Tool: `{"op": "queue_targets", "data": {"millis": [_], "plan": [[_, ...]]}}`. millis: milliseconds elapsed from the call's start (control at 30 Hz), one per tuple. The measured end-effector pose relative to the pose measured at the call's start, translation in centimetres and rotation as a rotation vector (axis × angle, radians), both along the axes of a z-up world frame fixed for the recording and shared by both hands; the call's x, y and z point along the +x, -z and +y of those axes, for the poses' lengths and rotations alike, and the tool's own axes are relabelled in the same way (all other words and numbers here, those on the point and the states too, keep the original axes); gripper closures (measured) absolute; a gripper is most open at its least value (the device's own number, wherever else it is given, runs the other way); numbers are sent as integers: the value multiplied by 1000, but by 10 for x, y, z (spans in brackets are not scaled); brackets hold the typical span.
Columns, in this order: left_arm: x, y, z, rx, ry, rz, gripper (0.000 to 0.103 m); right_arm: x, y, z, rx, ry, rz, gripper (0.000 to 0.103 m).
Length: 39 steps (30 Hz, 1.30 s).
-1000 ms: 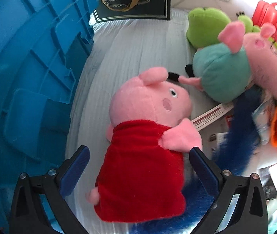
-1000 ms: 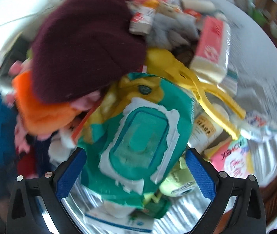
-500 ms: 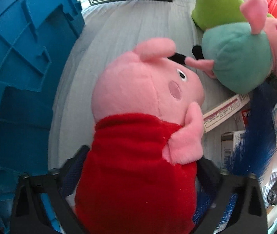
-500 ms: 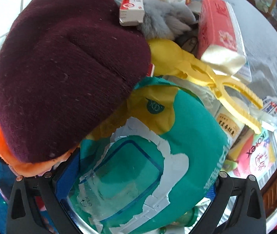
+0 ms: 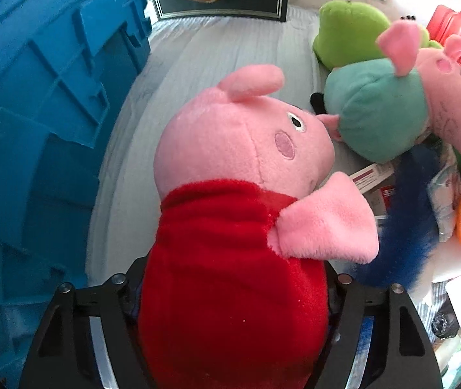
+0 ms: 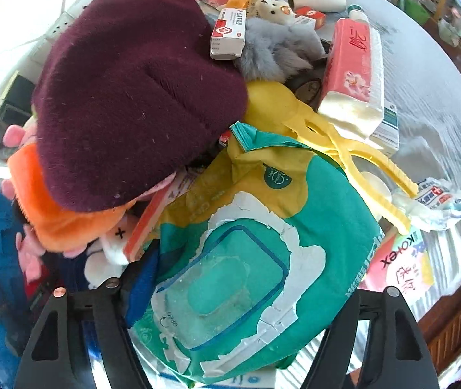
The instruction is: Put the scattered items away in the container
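White ribbed tabletop [image 5: 230,42]: left gripper [image 5: 233,295], jaws just closing, clamps red-dressed pink plush pig [image 5: 240,214]; right gripper [image 6: 246,291] likewise clamps green wet-wipes pack [image 6: 262,259]. Slick film may slip.

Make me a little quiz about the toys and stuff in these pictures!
1. True or false: the left tongs squeeze the pig toy in the red dress.
2. What do the right tongs grip: A the maroon hat, B the green wipes pack, C the yellow clip?
3. What colour is the crate beside the pig toy?

Key: 1 true; 2 B; 3 blue.
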<state>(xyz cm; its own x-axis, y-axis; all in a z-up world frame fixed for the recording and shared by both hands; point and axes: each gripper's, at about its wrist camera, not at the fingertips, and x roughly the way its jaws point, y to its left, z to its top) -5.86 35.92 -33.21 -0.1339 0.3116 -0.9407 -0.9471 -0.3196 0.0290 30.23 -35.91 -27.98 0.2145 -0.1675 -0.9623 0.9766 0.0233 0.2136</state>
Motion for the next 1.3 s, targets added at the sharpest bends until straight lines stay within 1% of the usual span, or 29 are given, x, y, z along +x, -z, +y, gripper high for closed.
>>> {"op": "queue_targets", "data": {"millis": [67,167,400,600,667,733,900,1100,1233,1300], "plan": [[3,-7,-2,12,0,18,28,-5,-2,3,-4,-3,-34,29],[5,-15,-8,27,1,14,28,-11,-5,8,-5,-7,-60,29],[15,-34,-11,51,6,22,28,-15,-14,19,-19,-39,-69,29],[24,-50,-20,70,16,22,28,-16,-34,28,-68,-80,-48,29],[27,-59,-24,83,16,23,28,-24,-42,27,-86,-93,-40,29],[30,-67,-28,94,17,23,28,-21,-45,22,-102,-102,-35,29],[37,-87,-36,126,29,28,28,-23,-62,28,-151,-140,-22,29],[49,-120,-54,164,48,38,28,-25,-85,36,-222,-198,19,29],[53,-130,-47,176,65,43,28,-28,-96,39,-260,-229,38,29],[57,-135,-52,179,73,56,28,-29,-101,40,-274,-243,43,29]]}}
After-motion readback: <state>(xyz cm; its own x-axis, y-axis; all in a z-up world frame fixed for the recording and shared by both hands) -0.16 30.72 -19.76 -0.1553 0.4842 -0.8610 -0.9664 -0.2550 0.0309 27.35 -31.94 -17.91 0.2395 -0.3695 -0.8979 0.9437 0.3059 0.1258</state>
